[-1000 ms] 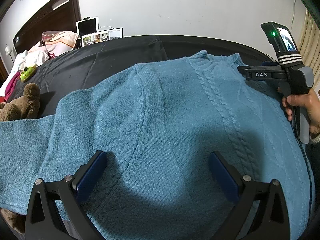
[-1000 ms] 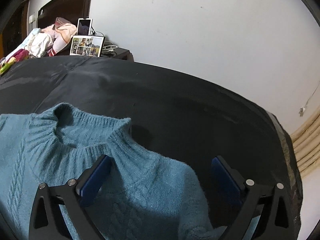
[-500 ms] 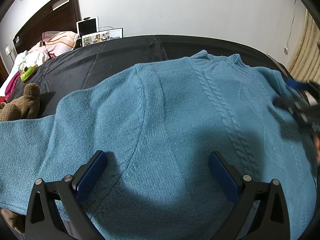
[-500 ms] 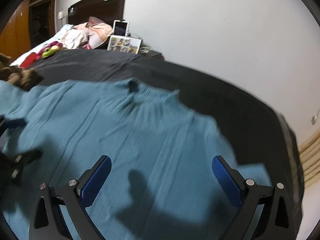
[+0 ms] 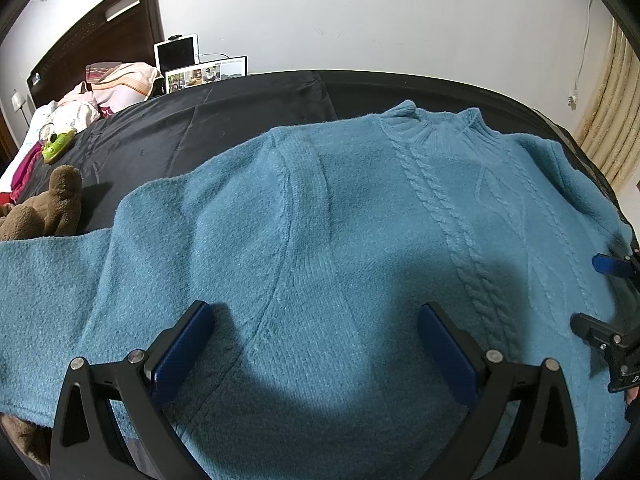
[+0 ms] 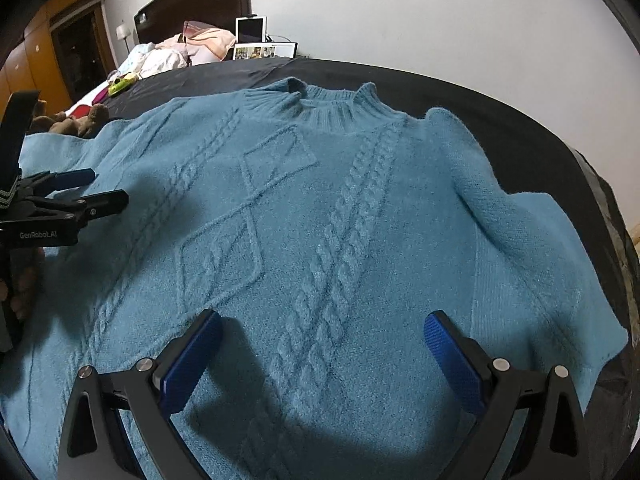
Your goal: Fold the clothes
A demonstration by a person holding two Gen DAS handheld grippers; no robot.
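Note:
A blue cable-knit sweater [image 5: 340, 220] [image 6: 320, 208] lies spread flat, front up, on a black bedspread [image 5: 224, 120] [image 6: 520, 152], collar toward the wall. My left gripper [image 5: 316, 344] hovers open over the sweater's left half, near the sleeve seam, holding nothing. My right gripper [image 6: 324, 352] hangs open above the lower chest, its fingers straddling the right cable braid. In the left wrist view the right gripper [image 5: 604, 296] shows at the right edge. In the right wrist view the left gripper [image 6: 92, 190] shows at the left edge, a hand below it.
A brown plush toy [image 5: 44, 212] [image 6: 76, 120] lies beside the left sleeve. A green toy [image 5: 58, 146], pillows [image 5: 120, 84], a tablet [image 5: 178, 52] and a photo frame [image 5: 206, 74] sit by the dark headboard [image 5: 96, 40]. Beige curtain [image 5: 612, 128] hangs at right; bed edge [image 6: 616, 216] nearby.
My right gripper has pulled back from the collar and shoulder to above the sweater's lower chest, swinging left. The left gripper has stayed put. The sweater has not moved.

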